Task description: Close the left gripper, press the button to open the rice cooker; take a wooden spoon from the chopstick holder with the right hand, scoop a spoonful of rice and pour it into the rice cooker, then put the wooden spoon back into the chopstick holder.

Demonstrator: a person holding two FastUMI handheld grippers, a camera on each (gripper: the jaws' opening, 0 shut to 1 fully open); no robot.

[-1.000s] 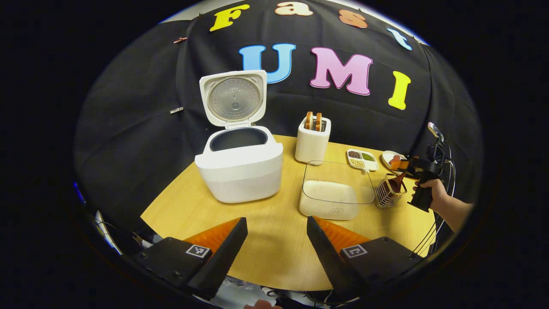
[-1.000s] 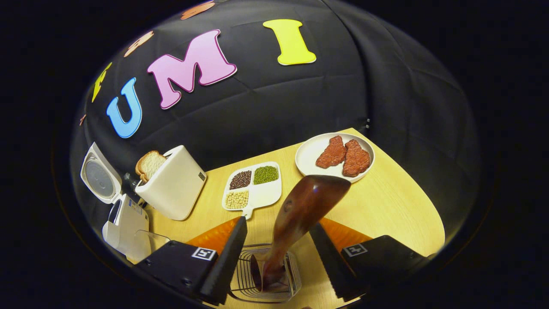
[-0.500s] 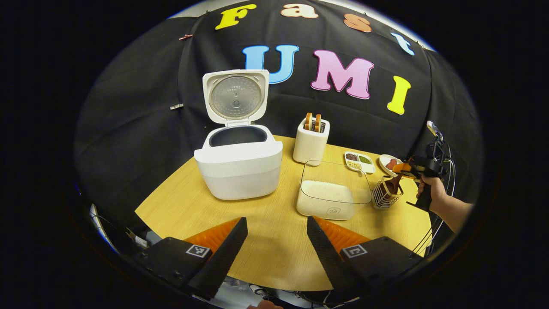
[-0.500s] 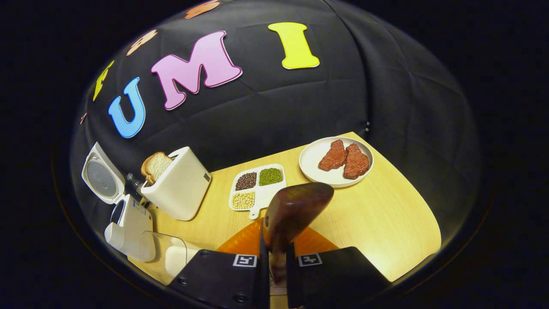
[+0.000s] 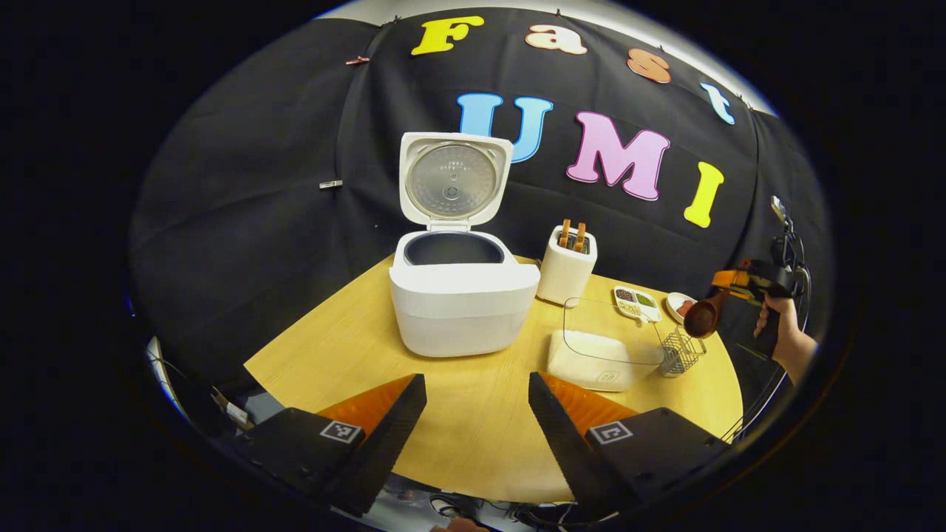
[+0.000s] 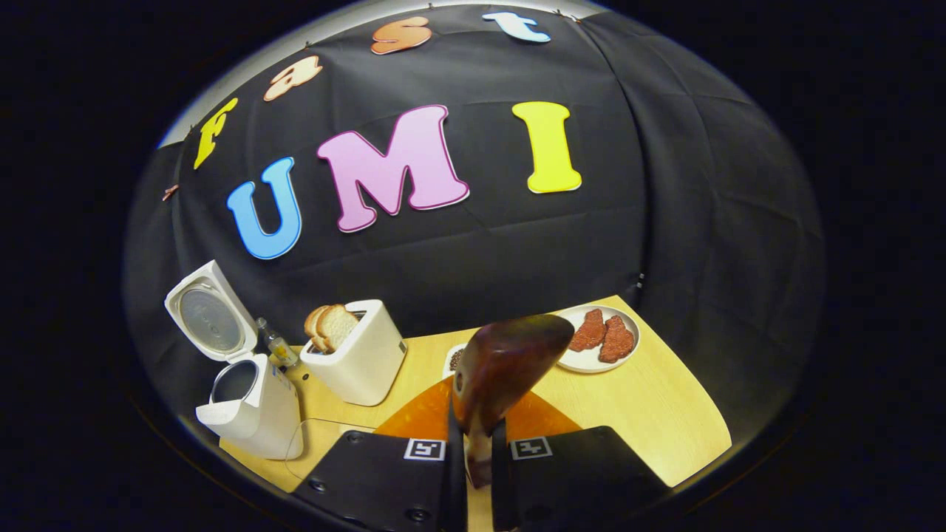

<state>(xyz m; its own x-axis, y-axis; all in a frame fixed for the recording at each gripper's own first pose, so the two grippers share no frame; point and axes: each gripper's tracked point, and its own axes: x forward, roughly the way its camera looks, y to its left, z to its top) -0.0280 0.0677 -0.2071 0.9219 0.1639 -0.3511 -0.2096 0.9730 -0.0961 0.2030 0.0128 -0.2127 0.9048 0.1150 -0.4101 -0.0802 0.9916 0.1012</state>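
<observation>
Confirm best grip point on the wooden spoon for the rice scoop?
Grip the handle, as the right hand-held gripper does: both fingers clamp its narrow shaft from either side, leaving the wide bowl of the wooden spoon free ahead to dip into the rice container.

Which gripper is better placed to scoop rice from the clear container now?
Right. The right gripper is shut on the brown wooden spoon, lifted above the wire chopstick holder beside the clear rice container. The left gripper is open, holding nothing.

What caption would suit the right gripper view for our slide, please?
Right gripper clamps the wooden spoon above the table, open rice cooker far left.
</observation>
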